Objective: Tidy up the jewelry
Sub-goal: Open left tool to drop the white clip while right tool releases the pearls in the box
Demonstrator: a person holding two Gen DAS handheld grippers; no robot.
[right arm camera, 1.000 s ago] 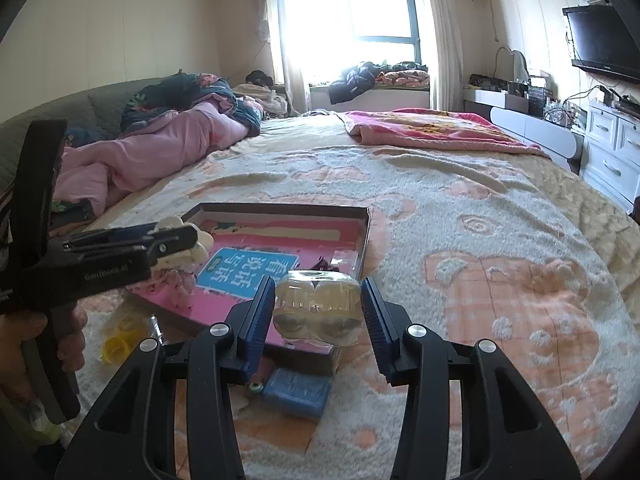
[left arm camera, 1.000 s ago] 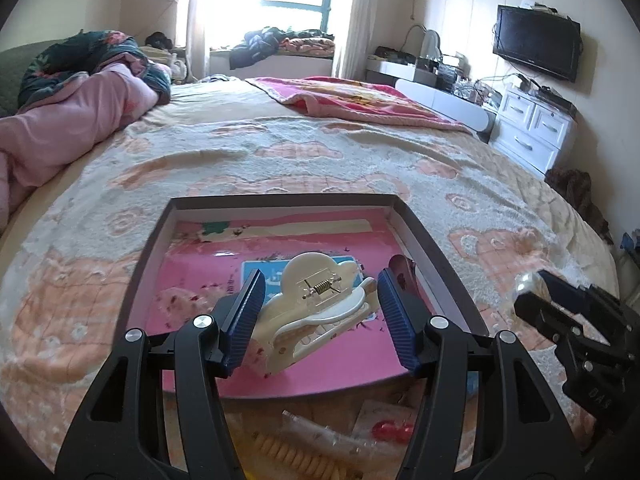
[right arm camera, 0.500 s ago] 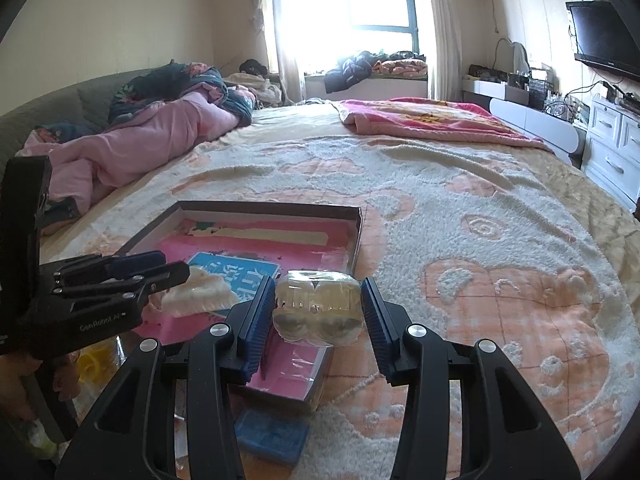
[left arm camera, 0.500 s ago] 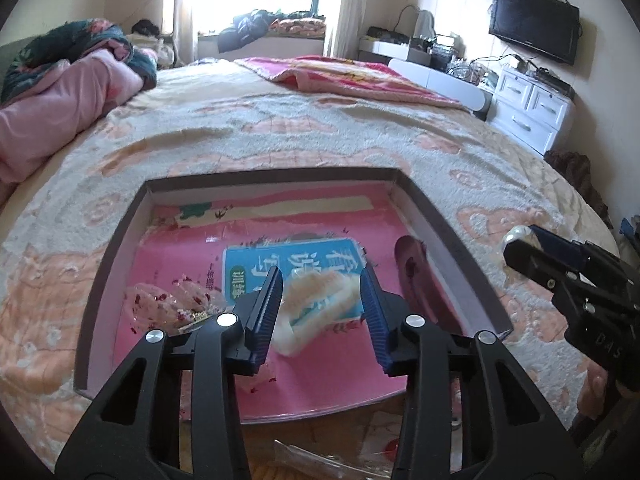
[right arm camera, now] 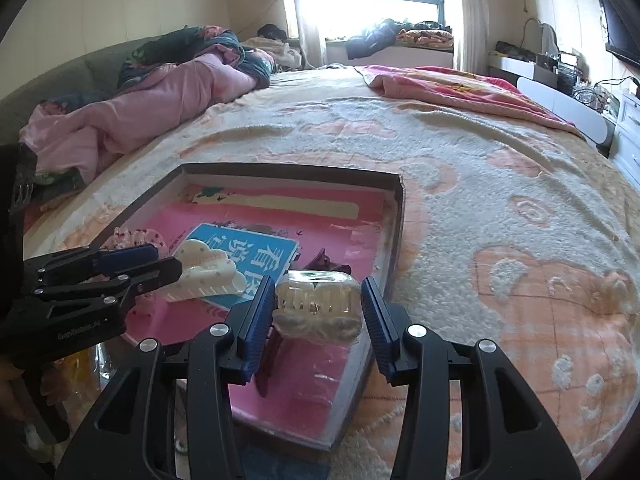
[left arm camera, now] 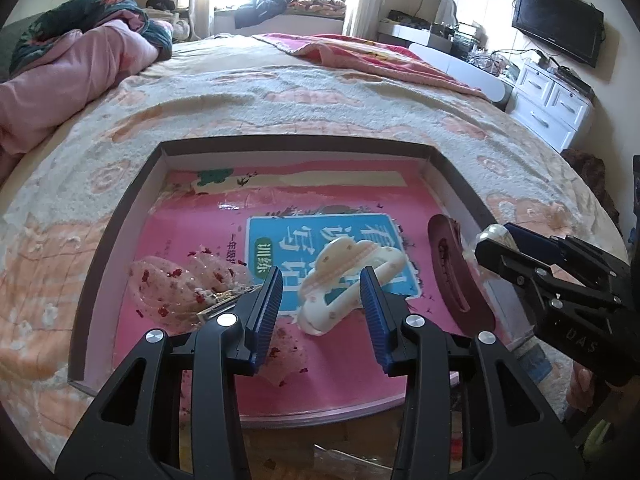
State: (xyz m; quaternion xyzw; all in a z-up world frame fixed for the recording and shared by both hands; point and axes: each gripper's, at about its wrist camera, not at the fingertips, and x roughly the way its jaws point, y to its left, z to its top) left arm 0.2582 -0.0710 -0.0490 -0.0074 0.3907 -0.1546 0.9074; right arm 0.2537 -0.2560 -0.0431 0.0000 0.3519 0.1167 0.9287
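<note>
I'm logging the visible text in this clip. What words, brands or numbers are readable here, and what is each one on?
"GenRobotic.AI": on the body of the left gripper, read in the right wrist view.
"DAS": on the body of the right gripper, read in the left wrist view.
"看", "说", "写": large white characters on the blue panel of the pink booklet in the tray.
"训练": green oval on that panel.
Smaller print beside the panel: too small to read.

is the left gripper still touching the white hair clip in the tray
Apart. In the left wrist view the white hair clip lies on the tray, with pink floor showing between it and both blue pads of the left gripper.
</note>
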